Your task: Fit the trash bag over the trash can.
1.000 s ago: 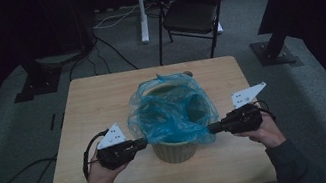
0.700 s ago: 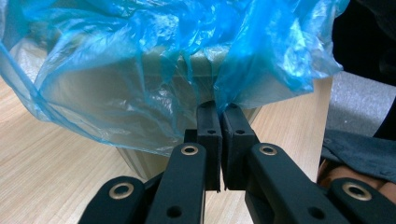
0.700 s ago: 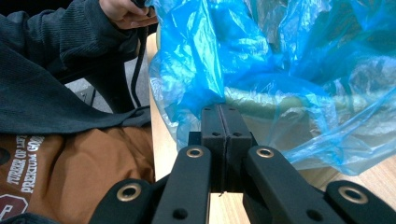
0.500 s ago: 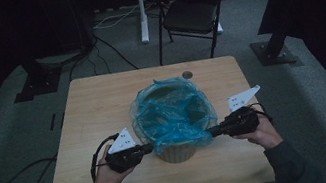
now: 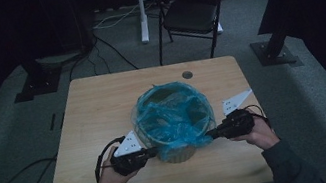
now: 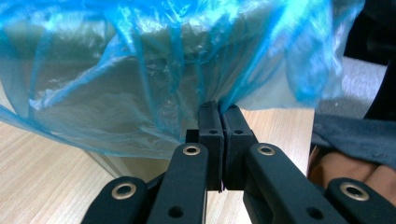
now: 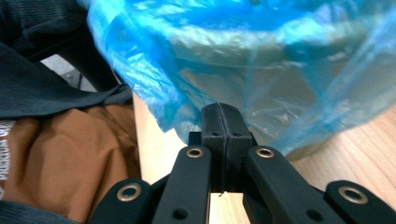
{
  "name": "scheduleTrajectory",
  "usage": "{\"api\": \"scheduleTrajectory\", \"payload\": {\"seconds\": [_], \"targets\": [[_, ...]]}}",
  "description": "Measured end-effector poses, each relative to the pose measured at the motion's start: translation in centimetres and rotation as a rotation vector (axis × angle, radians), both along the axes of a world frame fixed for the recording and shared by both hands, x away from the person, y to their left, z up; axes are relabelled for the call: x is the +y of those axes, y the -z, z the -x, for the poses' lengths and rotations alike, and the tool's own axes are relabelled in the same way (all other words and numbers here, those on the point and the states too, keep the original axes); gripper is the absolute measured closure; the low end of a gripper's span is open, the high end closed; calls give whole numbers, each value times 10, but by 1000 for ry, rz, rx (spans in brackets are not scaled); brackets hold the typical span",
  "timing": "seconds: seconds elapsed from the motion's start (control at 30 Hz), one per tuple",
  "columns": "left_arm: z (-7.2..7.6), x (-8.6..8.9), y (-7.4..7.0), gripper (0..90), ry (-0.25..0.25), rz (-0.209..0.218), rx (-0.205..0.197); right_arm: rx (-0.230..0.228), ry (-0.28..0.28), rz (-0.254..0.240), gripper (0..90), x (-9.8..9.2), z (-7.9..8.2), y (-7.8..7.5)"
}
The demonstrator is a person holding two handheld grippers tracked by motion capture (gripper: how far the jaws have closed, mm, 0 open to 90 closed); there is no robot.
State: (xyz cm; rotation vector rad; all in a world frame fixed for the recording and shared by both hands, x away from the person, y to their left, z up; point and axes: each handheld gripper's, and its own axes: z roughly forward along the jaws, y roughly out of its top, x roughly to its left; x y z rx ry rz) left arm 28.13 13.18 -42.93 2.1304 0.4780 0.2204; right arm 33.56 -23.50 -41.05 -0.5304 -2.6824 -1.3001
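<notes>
Tabletop [image 5: 94, 114]: pale wood, fine straight grain. Bag [image 5: 176, 119], frame centre: translucent blue plastic, creased into darker blue streaks. Bin [image 5: 178, 154] under it: dull beige-grey, seen through the film. Left gripper [image 6: 219, 116] and right gripper [image 7: 219, 116]: matte black fingers with silver rivets; white three-cornered plates on top. Chair [image 5: 190, 10], upper centre: black. Floor [image 5: 10, 128]: grey carpet. Sleeves [image 5: 286, 166], lower frame: dark grey-green.
</notes>
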Motion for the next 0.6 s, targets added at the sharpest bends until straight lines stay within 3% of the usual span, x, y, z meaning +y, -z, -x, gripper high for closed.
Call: {"api": "scheduleTrajectory", "payload": {"seconds": [0.23,0.33,0.37,0.4,0.43,0.53,0.57,0.6], "targets": [[-4,0,9,889,-25,-57,20,-11,37,73,900,-1,-2,6],[-10,7,11,886,-60,-40,46,-15,53,73,900,-3,-3,6],[-14,15,10,875,-92,-18,57,-18,68,73,900,-7,-3,4],[-14,15,10,865,-92,-18,57,-18,68,73,900,-7,-3,4],[-16,22,9,854,-113,16,63,-22,76,64,898,-10,-4,3],[-17,26,7,800,-132,34,65,-27,81,56,889,-12,-3,1],[-16,31,4,742,-136,61,68,-31,83,41,828,-14,-3,-2],[-16,31,4,701,-136,61,68,-29,76,30,773,-15,-3,-3]]}}
